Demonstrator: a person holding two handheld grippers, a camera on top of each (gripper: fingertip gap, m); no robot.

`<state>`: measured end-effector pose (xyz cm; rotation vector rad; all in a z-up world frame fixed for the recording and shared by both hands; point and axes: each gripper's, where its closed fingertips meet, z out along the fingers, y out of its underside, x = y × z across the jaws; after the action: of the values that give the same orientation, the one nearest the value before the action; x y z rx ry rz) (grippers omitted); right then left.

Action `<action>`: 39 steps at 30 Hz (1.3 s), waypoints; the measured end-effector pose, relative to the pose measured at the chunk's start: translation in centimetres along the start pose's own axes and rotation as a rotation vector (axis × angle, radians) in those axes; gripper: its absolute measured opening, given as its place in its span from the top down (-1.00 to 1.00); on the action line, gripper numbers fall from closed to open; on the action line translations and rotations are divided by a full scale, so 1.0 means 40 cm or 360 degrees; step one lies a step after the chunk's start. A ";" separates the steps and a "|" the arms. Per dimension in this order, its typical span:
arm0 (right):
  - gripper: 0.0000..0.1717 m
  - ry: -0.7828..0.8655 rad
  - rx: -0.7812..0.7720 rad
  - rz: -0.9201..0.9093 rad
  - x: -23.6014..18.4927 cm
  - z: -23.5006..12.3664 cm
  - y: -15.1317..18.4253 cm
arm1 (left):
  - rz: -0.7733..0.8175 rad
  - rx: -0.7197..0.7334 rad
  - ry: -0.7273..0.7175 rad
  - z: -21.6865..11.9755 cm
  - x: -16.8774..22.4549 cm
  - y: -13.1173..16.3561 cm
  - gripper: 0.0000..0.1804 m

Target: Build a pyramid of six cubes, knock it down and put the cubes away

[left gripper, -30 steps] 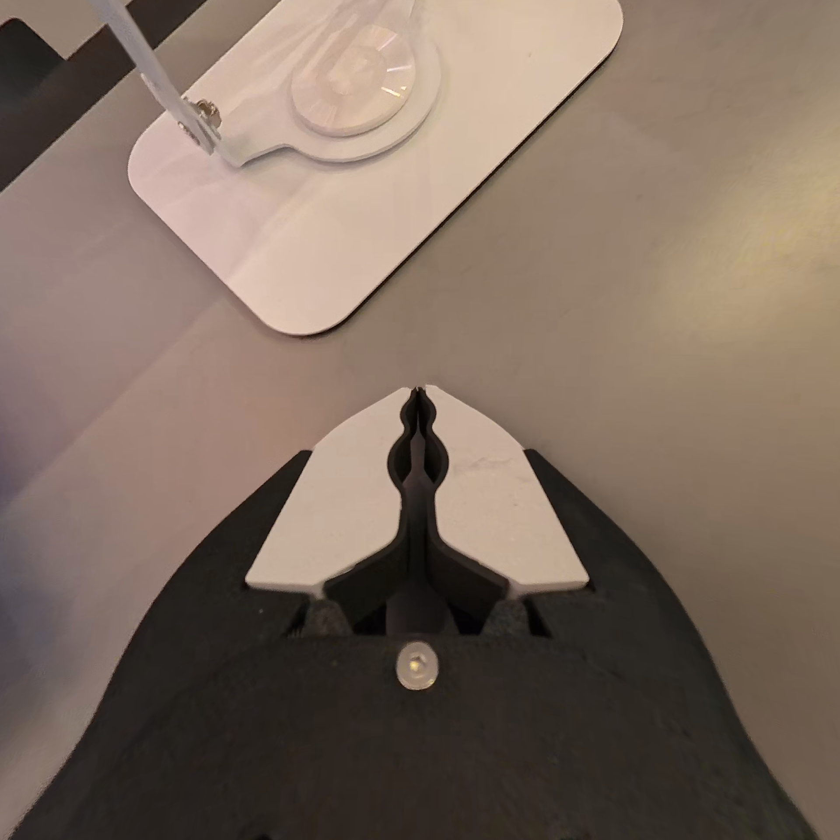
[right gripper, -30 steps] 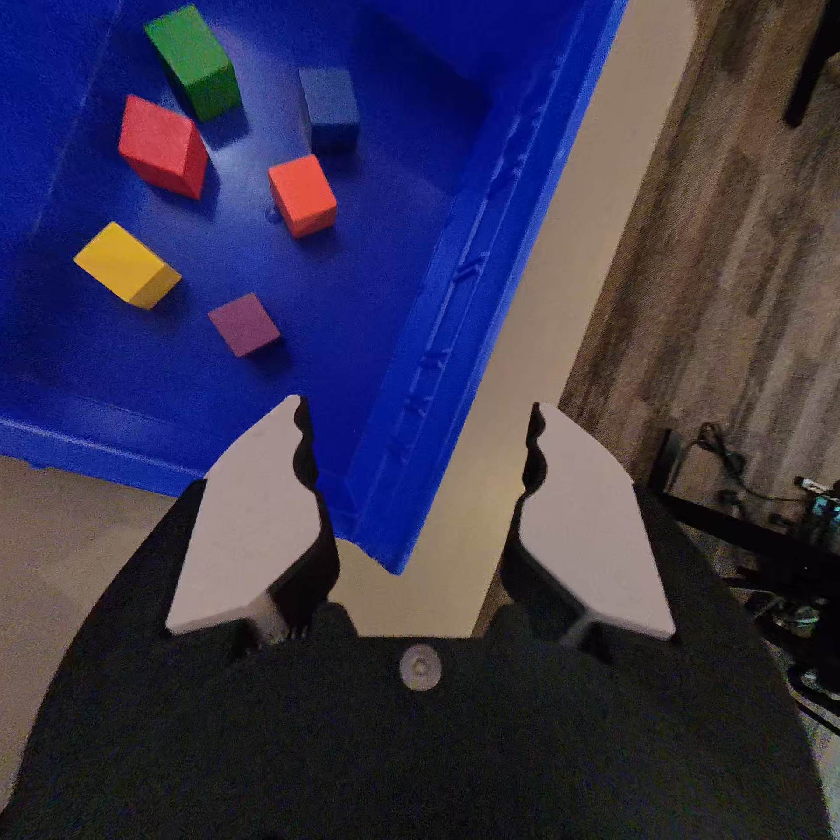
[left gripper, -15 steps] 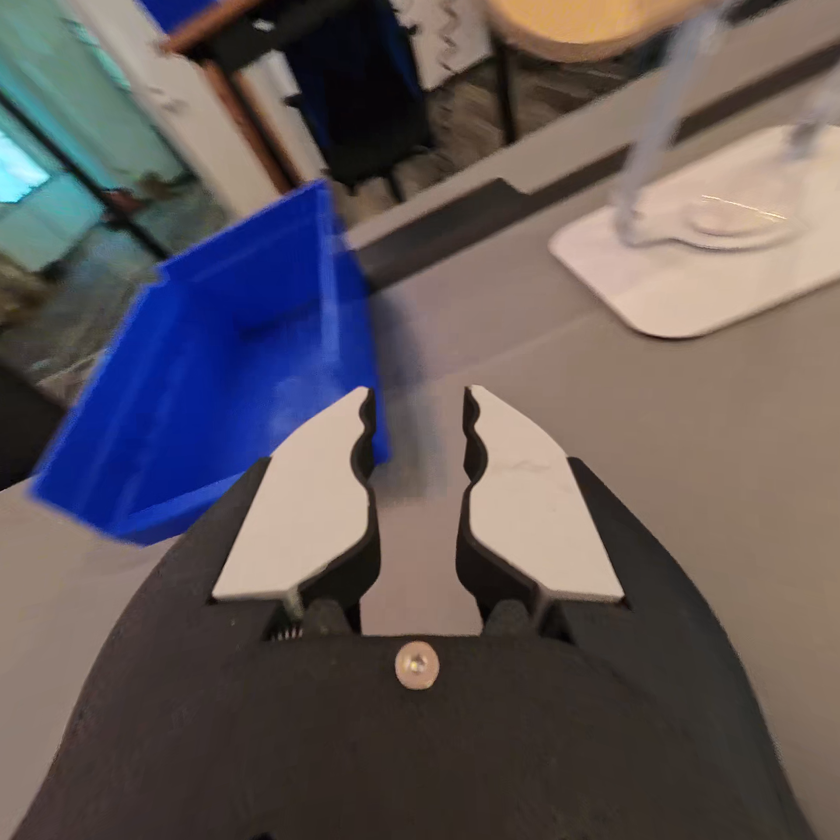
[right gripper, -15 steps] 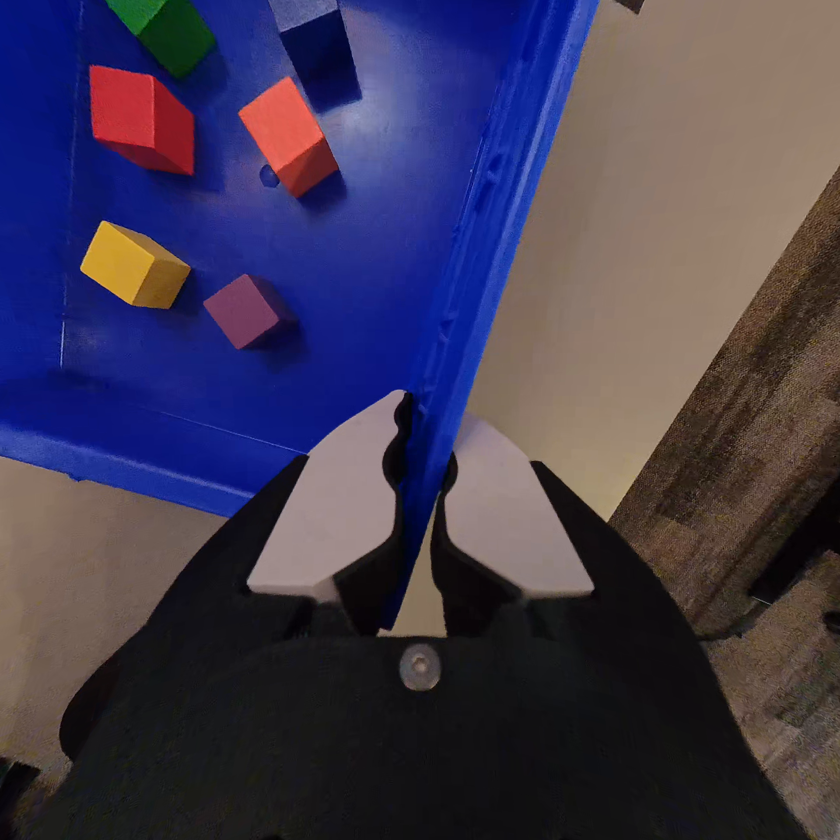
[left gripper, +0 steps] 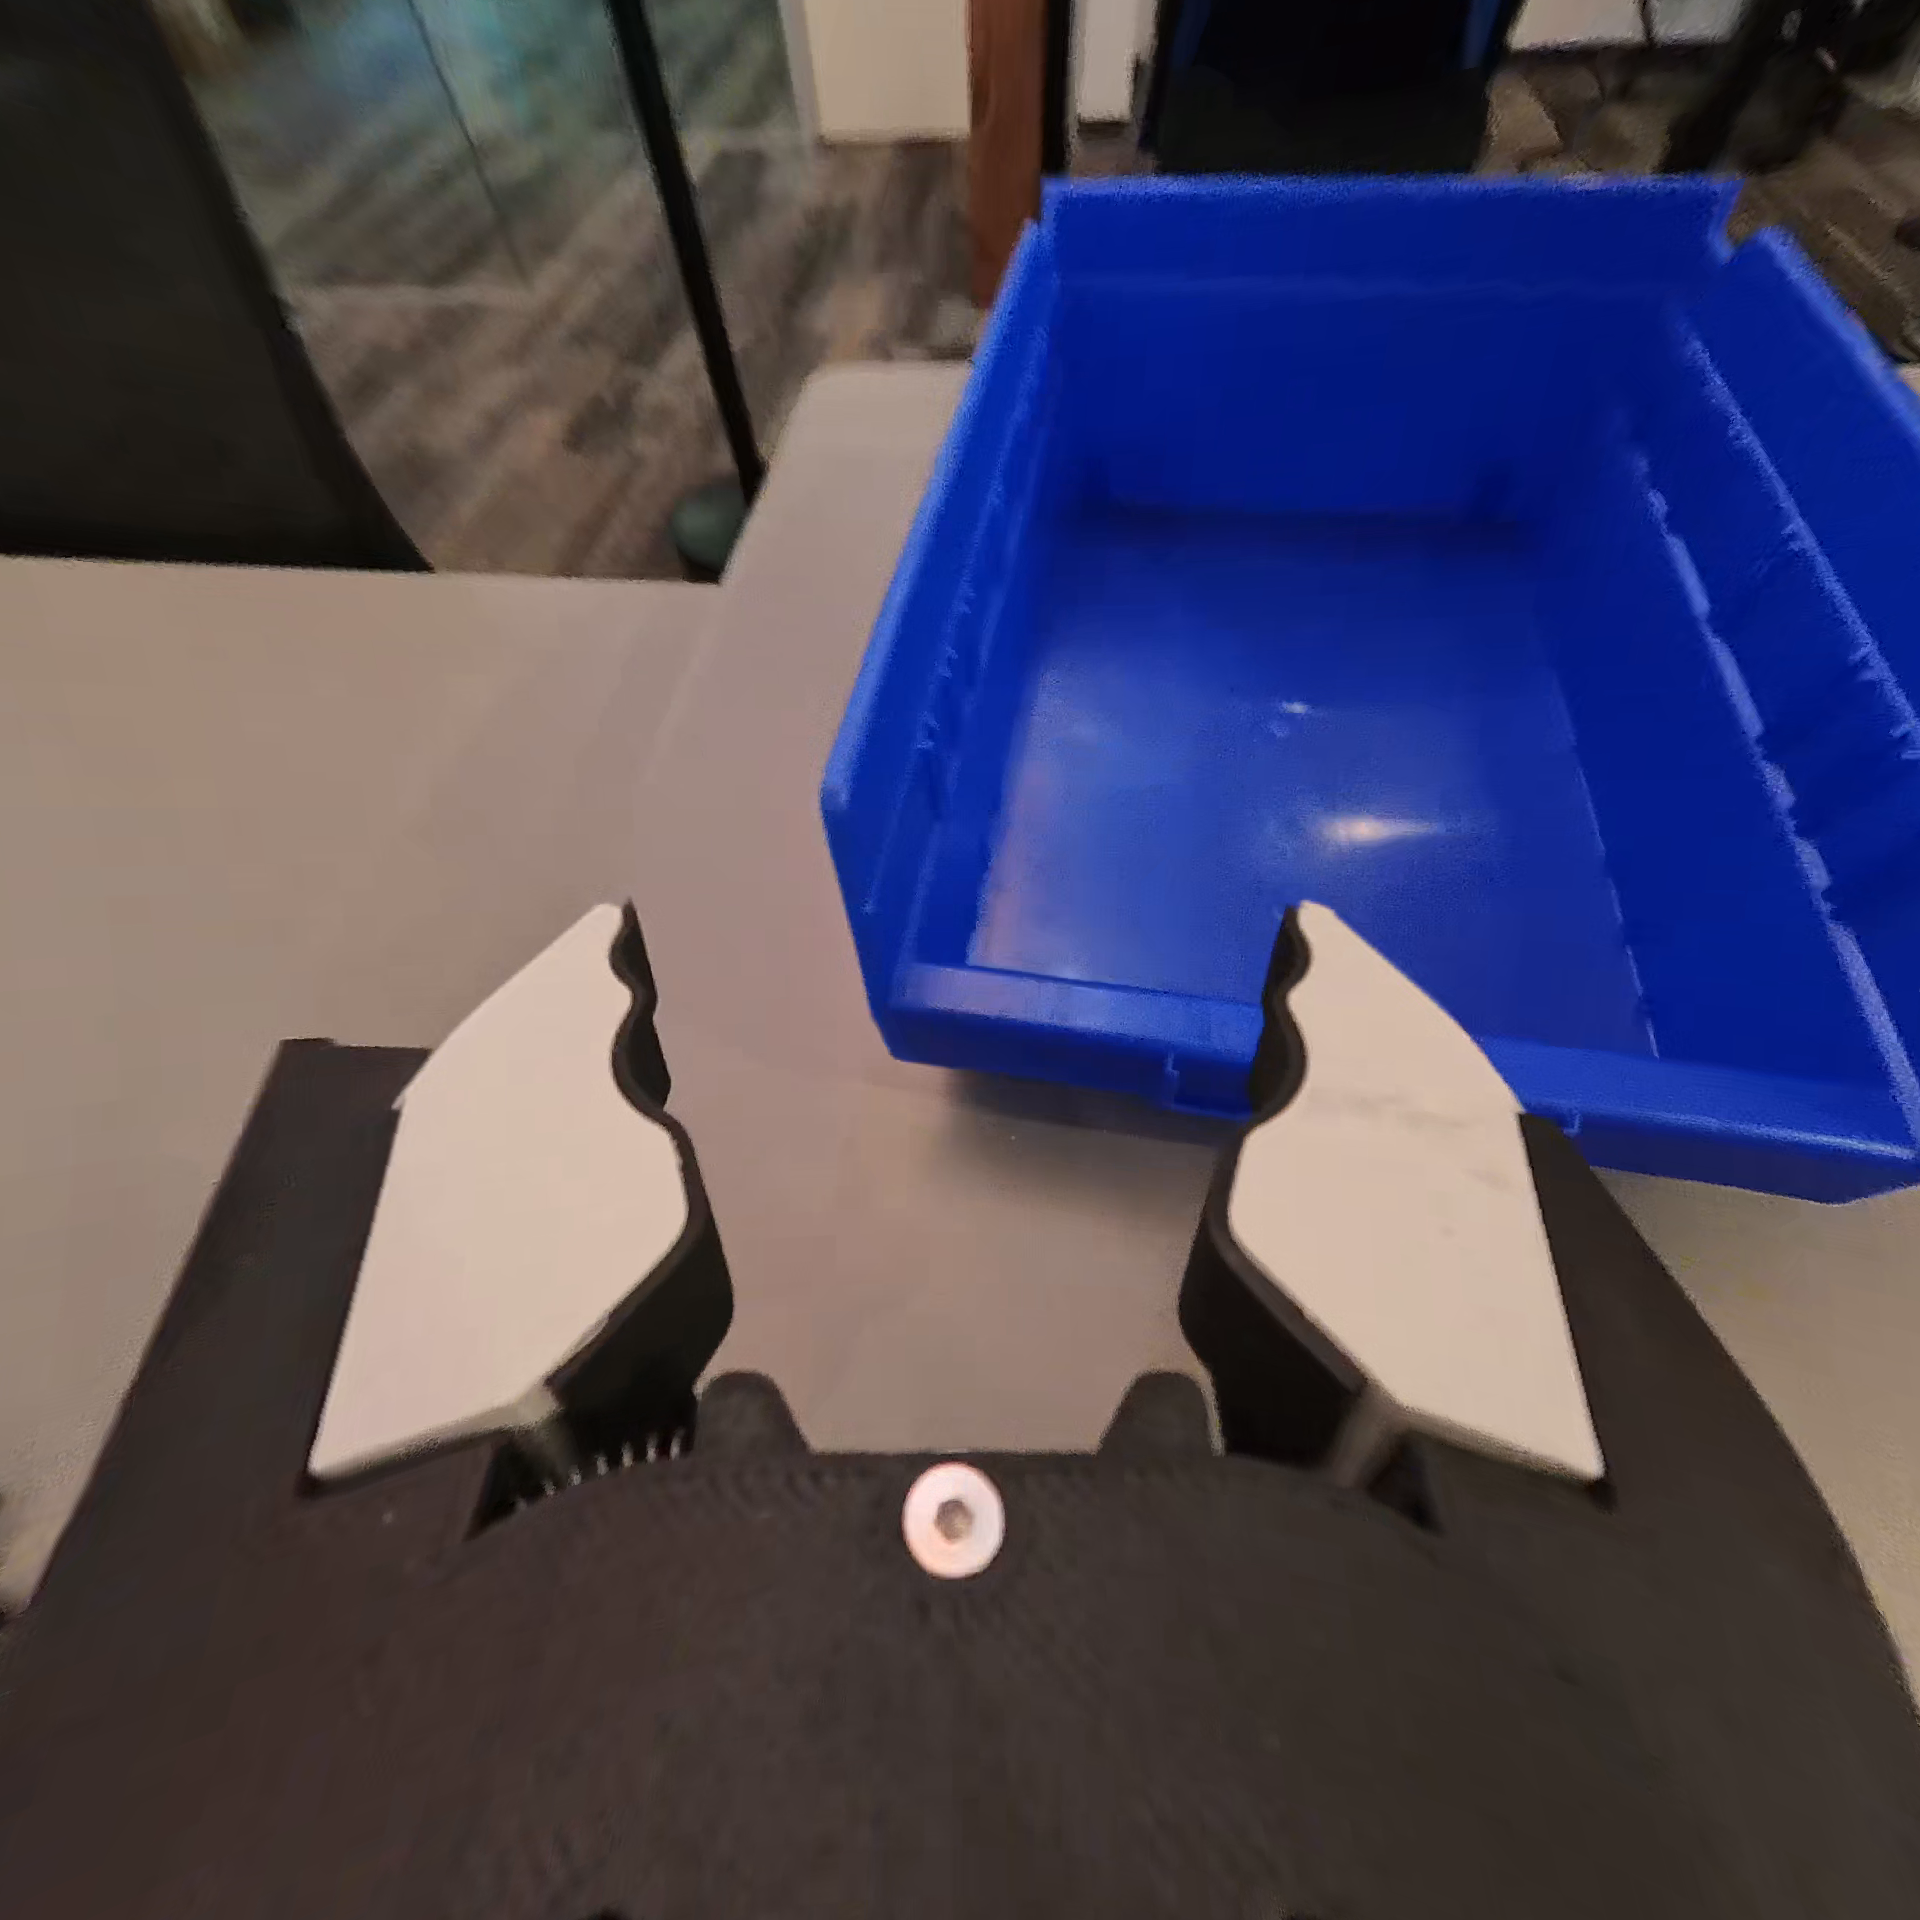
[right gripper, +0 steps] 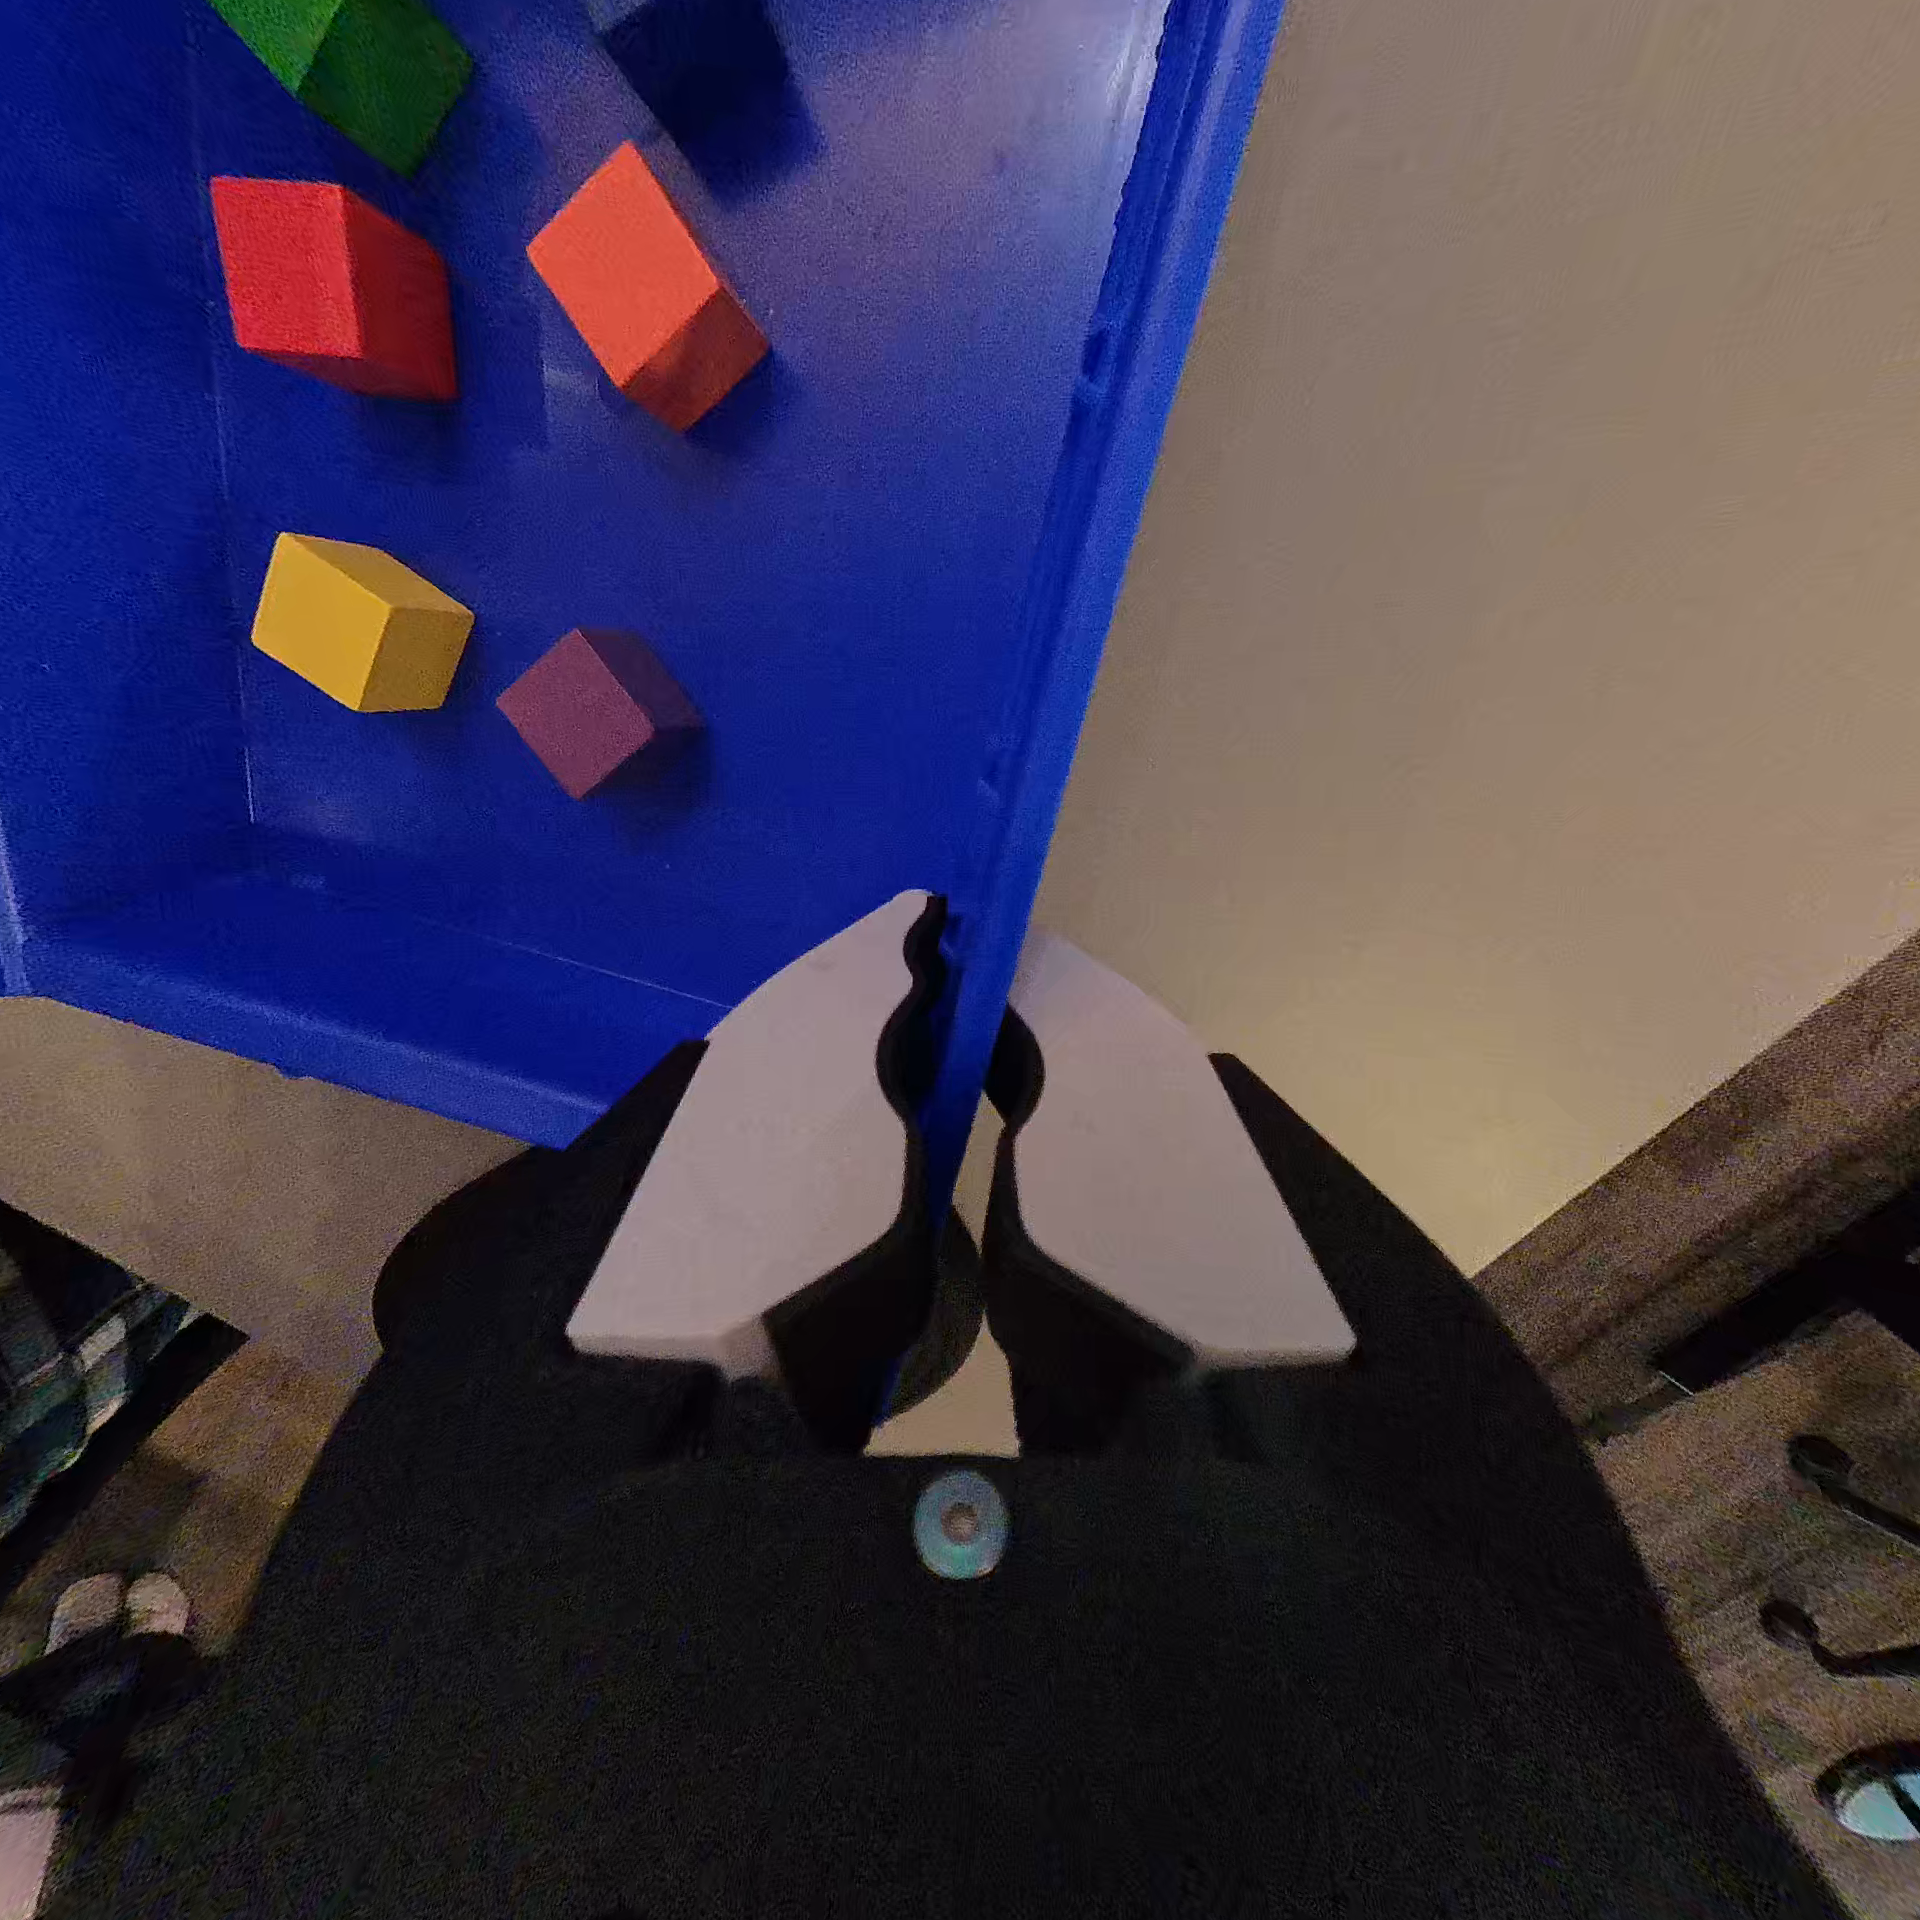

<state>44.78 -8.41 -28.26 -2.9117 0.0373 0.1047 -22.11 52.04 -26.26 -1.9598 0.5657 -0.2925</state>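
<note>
The six cubes lay loose on the floor of a blue bin [right gripper: 790,540] in the right wrist view: a green cube [right gripper: 353,73] and a dark blue cube [right gripper: 696,73] at the far end, a red cube [right gripper: 322,281] and an orange cube [right gripper: 644,281] nearer, then a yellow cube [right gripper: 353,623] and a purple cube [right gripper: 592,707] closest to the bin's near wall. None touched another.

The right gripper [right gripper: 971,935] pinched that bin's side wall, one finger inside the bin and the other outside, both pads pressed against the blue plastic.

The bin sat on a pale beige table [right gripper: 1507,520]. Past the table's edge, off to the bin's right, lay a dark wood-patterned floor [right gripper: 1766,1143] with black cables on it.

In the left wrist view a blue bin [left gripper: 1039,623] stood on a grey table [left gripper: 364,779], and what showed of its inside held nothing. The left gripper [left gripper: 961,914] hung before the bin's near left corner, its fingers spread wide and nothing between them. Whether this was the bin with the cubes cannot be told. Beyond the bin were grey patterned flooring [left gripper: 520,312], a black pole [left gripper: 686,260], glass panels [left gripper: 468,125] and a brown wooden post [left gripper: 1003,125].
</note>
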 end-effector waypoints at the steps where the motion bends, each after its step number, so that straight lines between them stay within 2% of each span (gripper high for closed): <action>1: 0.94 -0.0011 -0.0001 -0.0013 -0.016 0.000 0.003 | -0.0001 -0.0048 0.0067 0.021 0.009 0.011 -0.22; 5: 0.94 -0.0048 -0.0011 -0.0063 -0.081 0.008 0.016 | -0.0038 -0.0240 0.0301 0.087 0.050 0.059 0.05; 6: 0.95 -0.0057 -0.0008 -0.0076 -0.096 0.008 0.018 | -0.0038 -0.0226 0.0282 0.098 0.044 0.059 0.12; 7: 0.95 -0.0066 0.0001 -0.0086 -0.112 0.010 0.020 | -0.0046 -0.0200 0.0266 0.103 0.037 0.055 0.29; 9: 0.95 -0.0074 0.0004 -0.0109 -0.144 0.015 0.027 | -0.0131 -0.0169 0.0279 0.106 0.024 0.053 0.82; 10: 0.95 -0.0077 0.0006 -0.0122 -0.161 0.019 0.030 | -0.0168 -0.0161 0.0302 0.108 0.022 0.055 0.96; 13: 0.95 -0.0095 0.0015 -0.0171 -0.201 0.029 0.032 | -0.0254 -0.0113 0.0334 0.113 0.020 0.053 0.95; 22: 0.95 -0.0188 0.0030 -0.0349 -0.322 0.061 0.008 | -0.0186 -0.0113 0.0323 0.065 0.033 0.070 0.95; 32: 0.94 -0.0284 0.0054 -0.0602 -0.485 0.094 -0.077 | -0.0088 -0.0081 0.0243 -0.112 -0.010 0.088 0.96; 39: 0.95 -0.0352 0.0048 -0.0788 -0.619 0.129 -0.178 | -0.0013 -0.0085 0.0185 -0.229 -0.053 0.118 0.96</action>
<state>19.99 0.11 -29.84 -2.7649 -0.7024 0.3325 -29.19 44.29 -26.36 -2.0065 0.6462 -0.4019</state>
